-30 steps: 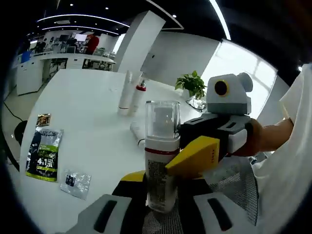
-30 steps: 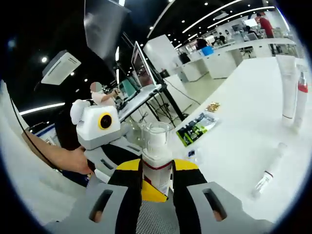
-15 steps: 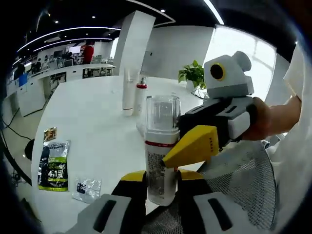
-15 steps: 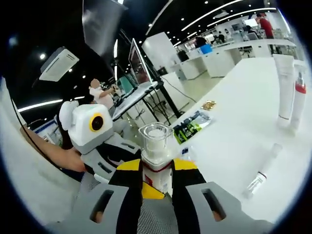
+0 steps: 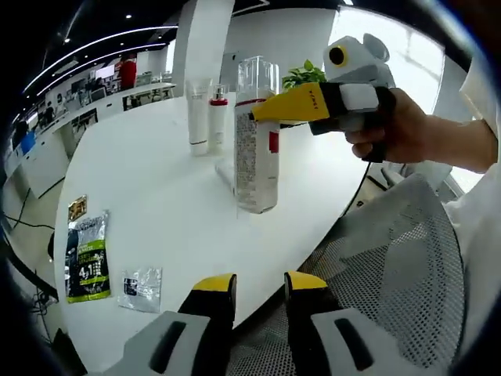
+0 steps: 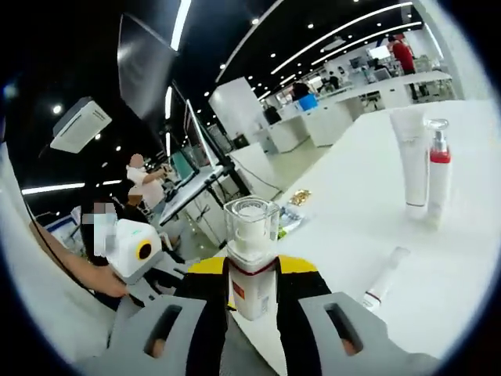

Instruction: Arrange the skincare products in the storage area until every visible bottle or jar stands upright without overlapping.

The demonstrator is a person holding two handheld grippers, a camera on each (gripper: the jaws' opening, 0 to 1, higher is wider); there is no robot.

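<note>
The right gripper (image 6: 252, 294) clamps its yellow fingers (image 5: 291, 106) on a clear-capped bottle (image 5: 257, 141) held upright over the white tabletop (image 5: 149, 196), while the left gripper (image 5: 260, 301) hangs released nearby.

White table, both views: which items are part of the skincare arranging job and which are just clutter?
Job items:
- clear-capped white bottle with red band, shut in the right tongs
- tall white tube, upright
- white pump bottle with red collar, upright
- slim white tube with red band, lying flat

Lying about:
- green-and-black sachet
- small clear packet
- small gold packet
- potted green plant
</note>
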